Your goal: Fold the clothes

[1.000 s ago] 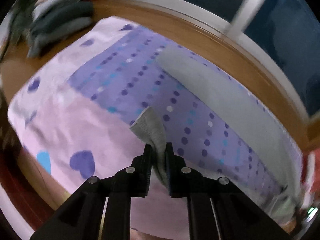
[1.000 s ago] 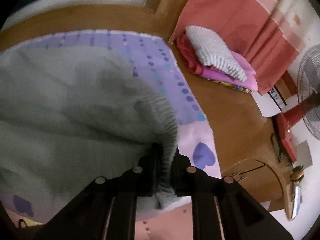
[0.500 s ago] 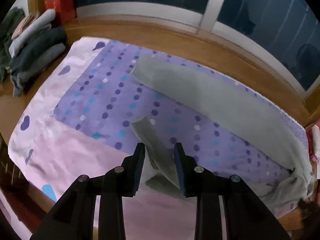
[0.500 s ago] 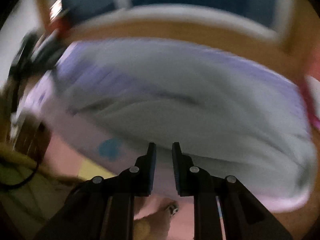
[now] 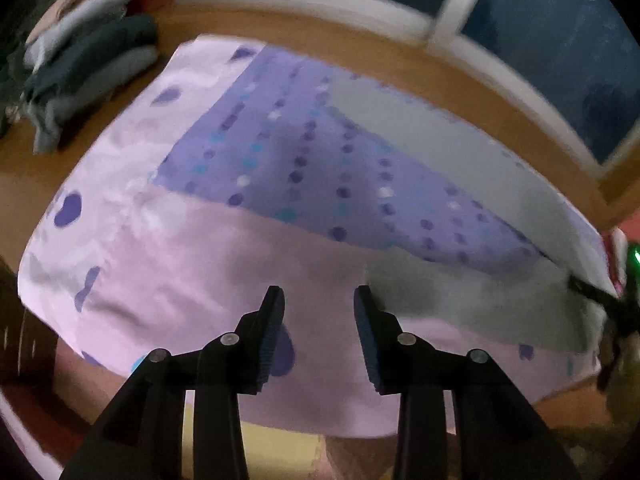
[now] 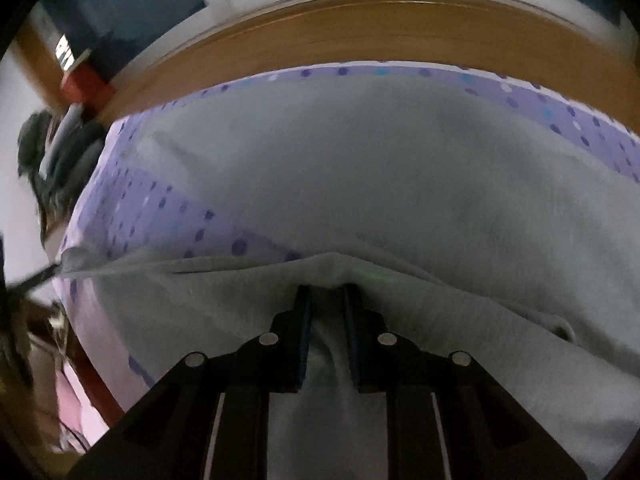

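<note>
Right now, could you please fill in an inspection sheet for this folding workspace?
Surface: wooden platform covered by a pink and purple dotted sheet.
Job's things: grey garment spread on the sheet, a fold of it bunched at the near edge.
Clutter: stack of folded dark and grey clothes beside the sheet; a red box behind it.
Grippers: left hand-held gripper open, jaws just been opening, nothing between them; right hand-held gripper shut on the grey garment's fold.
Cables: a dark cord at the sheet's edge, blurred.
Surroundings: dark window panes with white frame behind the platform.
</note>
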Demonstrator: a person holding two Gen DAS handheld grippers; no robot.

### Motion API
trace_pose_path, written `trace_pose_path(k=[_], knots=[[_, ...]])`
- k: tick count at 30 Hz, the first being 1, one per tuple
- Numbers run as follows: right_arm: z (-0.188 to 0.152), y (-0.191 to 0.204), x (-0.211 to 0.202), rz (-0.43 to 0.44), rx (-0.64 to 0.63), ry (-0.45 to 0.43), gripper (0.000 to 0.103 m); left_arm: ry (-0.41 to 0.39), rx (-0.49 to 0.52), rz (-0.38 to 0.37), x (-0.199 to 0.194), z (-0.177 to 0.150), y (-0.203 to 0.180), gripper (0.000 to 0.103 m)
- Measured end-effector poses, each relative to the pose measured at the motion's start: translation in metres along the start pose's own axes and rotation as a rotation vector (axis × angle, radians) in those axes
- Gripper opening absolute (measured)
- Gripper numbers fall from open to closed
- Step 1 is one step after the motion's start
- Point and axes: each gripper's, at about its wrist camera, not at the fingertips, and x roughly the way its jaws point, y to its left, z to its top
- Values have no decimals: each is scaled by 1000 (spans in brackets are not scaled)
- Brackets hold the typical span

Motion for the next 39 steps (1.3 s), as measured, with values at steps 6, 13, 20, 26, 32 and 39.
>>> trace_pose_path(k=[6,13,20,26,32,39], knots=[[-9,4,-20,18,26,-46,16,-15,340,-185,4,-8,-114,40],[-65,0,-89,-198,-108,-155,46,59,729,-362,47,-43,-265,40],[-130,-51,-138,-374,-19,-185,50,91,1012,-381,61,-82,-346,40],[-160,-84,-153,-382,63,-192,50,68,1060,-315,70,-91,-370,41],[-169,-90,-148,-462,-36,-217,50,18,954,-277,75,-88,-376,30],[-196,-127,-154,-652,-164,-207,50,-27,685,-286,34,-68,-358,6]])
